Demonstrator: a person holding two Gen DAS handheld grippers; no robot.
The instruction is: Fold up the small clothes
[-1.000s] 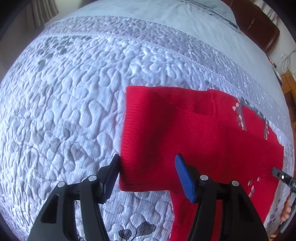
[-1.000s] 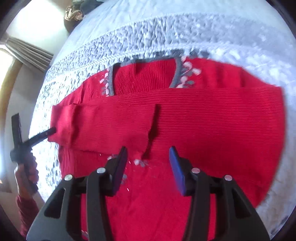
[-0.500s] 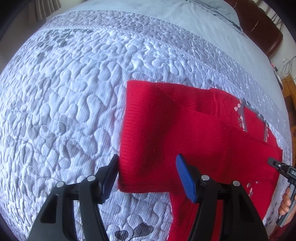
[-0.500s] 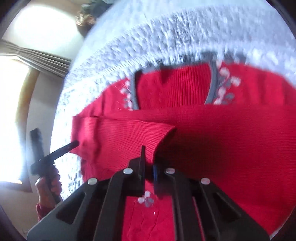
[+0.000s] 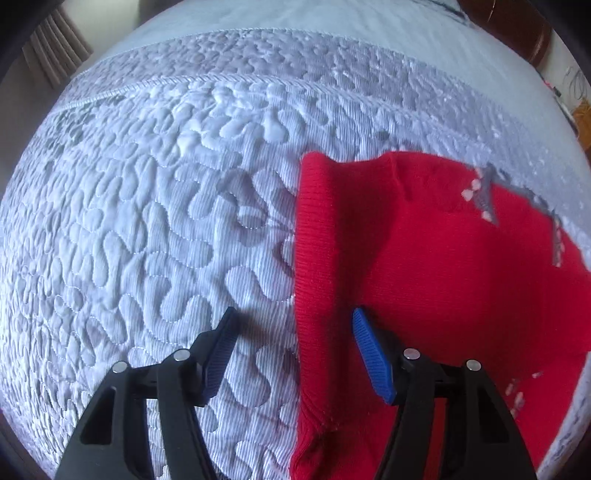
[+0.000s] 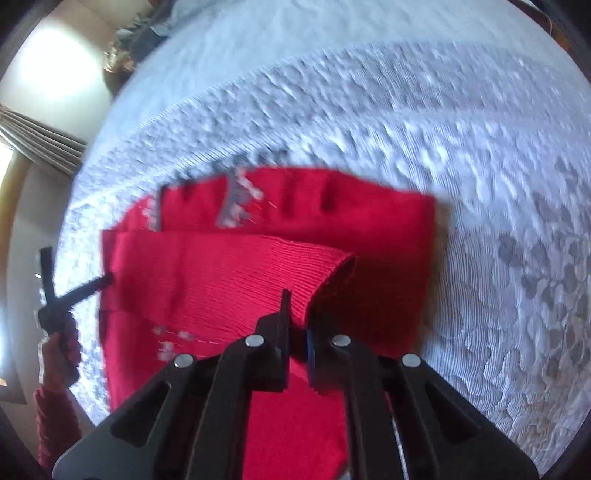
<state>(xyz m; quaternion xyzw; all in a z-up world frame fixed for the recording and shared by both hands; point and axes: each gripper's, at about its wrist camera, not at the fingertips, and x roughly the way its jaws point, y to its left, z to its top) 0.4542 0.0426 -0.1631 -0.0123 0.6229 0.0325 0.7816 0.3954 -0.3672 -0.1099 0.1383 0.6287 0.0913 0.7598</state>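
Note:
A small red knitted sweater [image 5: 424, 258] with a grey neckline lies on the quilted bedspread [image 5: 147, 221]. It also shows in the right wrist view [image 6: 229, 280]. My left gripper [image 5: 291, 343] is open, its jaws straddling the sweater's left ribbed edge, with nothing held. My right gripper [image 6: 297, 328] is shut on the cuff end of a sleeve [image 6: 317, 280] folded across the body, lifting it a little. The left gripper also appears in the right wrist view [image 6: 74, 291], at the sweater's far left edge.
The grey-white quilt covers the bed all round the sweater. A wooden headboard [image 5: 517, 29] is at the far right. Curtains [image 6: 40, 144] and a bright window are at the left. Dark items [image 6: 147, 33] lie at the bed's far corner.
My right gripper closed on the sleeve cuff and has carried it to the right over the sweater. My left gripper stayed open and shifted left, so the sweater edge now sits between its jaws.

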